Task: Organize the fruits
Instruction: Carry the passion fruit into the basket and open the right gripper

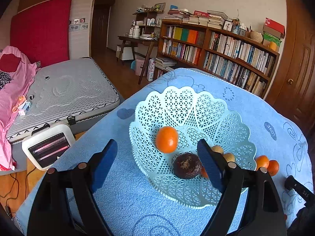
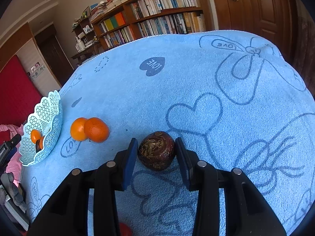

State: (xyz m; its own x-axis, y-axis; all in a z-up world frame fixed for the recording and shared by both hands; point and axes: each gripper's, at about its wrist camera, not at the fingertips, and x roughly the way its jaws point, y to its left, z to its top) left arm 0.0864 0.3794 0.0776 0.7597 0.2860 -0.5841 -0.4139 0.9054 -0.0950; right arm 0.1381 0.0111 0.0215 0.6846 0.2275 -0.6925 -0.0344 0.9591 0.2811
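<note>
A mint lattice basket point(image 1: 177, 102) stands on the blue towel point(image 1: 122, 196). Inside it lie an orange point(image 1: 167, 139) on the left slope, a dark brown fruit point(image 1: 187, 165) and two small tan fruits point(image 1: 229, 157). My left gripper point(image 1: 157, 145) hangs open over the basket's near side, holding nothing. Two oranges point(image 2: 78, 128) touch each other on the towel right of the basket point(image 2: 45, 118). A second dark brown fruit point(image 2: 156, 150) rests on the towel point(image 2: 196, 78), and my right gripper point(image 2: 156, 149) has both blue pads against its sides.
The towel-covered table drops off at its far edge toward a long bookshelf point(image 1: 226, 55) and a wooden door point(image 2: 256, 4). A glowing heater point(image 1: 48, 145) and a bed point(image 1: 65, 90) stand left of the table. Something red point(image 2: 125, 229) shows under my right gripper.
</note>
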